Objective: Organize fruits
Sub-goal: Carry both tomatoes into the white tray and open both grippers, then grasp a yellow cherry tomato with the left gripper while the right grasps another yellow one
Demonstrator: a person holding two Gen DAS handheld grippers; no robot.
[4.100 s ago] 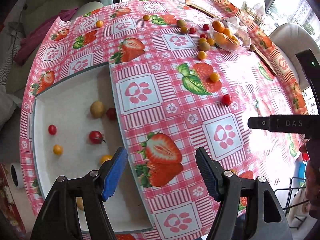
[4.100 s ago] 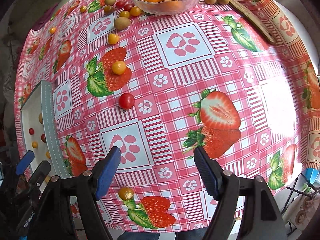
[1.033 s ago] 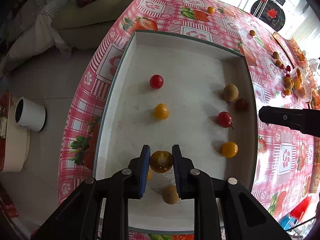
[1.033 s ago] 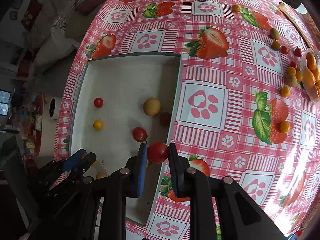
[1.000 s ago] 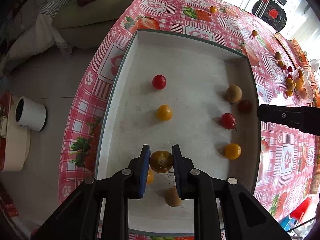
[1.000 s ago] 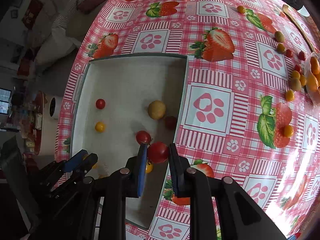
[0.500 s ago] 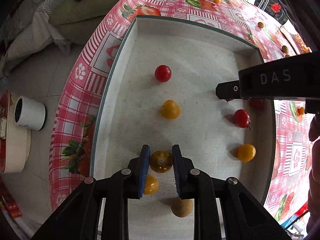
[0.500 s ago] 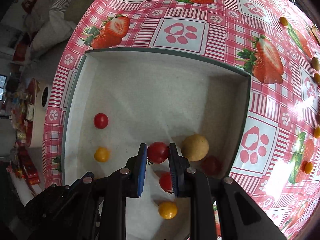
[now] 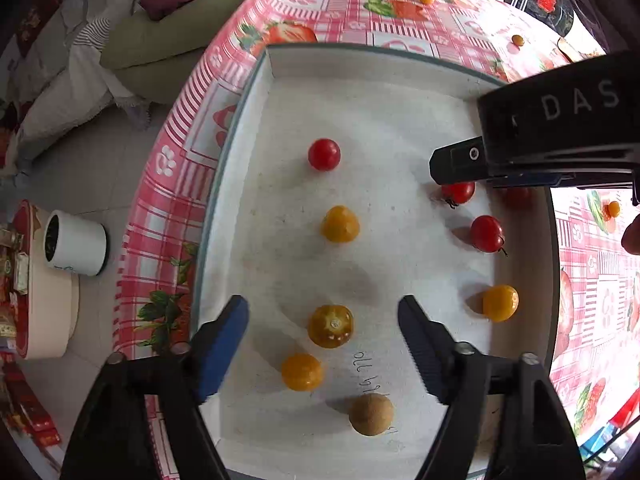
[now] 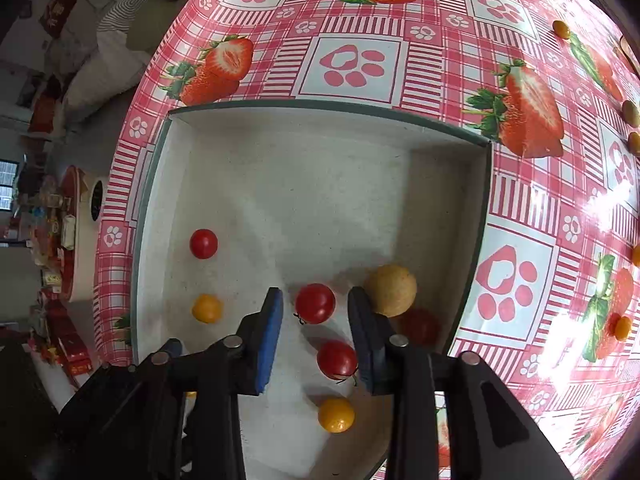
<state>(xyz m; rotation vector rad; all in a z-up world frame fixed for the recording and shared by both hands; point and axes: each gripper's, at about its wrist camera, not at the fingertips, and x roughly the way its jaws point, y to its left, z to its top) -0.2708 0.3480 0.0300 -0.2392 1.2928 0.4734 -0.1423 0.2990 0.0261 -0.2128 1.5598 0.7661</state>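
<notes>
Release step: both tools spread, left tool (image 9: 323, 330) over a tomato (image 9: 330, 326), right tool (image 10: 315, 308) around a red one (image 10: 315, 303); next, fetch fruit at 2 o'clock.

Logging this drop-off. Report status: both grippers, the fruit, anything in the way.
Left gripper open, brownish-yellow tomato lying in white tray. Right gripper open around red tomato. Nothing in the way.

The tablecloth (image 10: 352, 64) looks like glossy plastic, throwing white glare. The tray (image 10: 320, 184) floor is matt and slightly grainy. The tomatoes (image 10: 315, 303) are smooth and shiny. The gripper (image 9: 322, 344) arms are matt black plastic with blue rubbery pads (image 9: 224, 340).
</notes>
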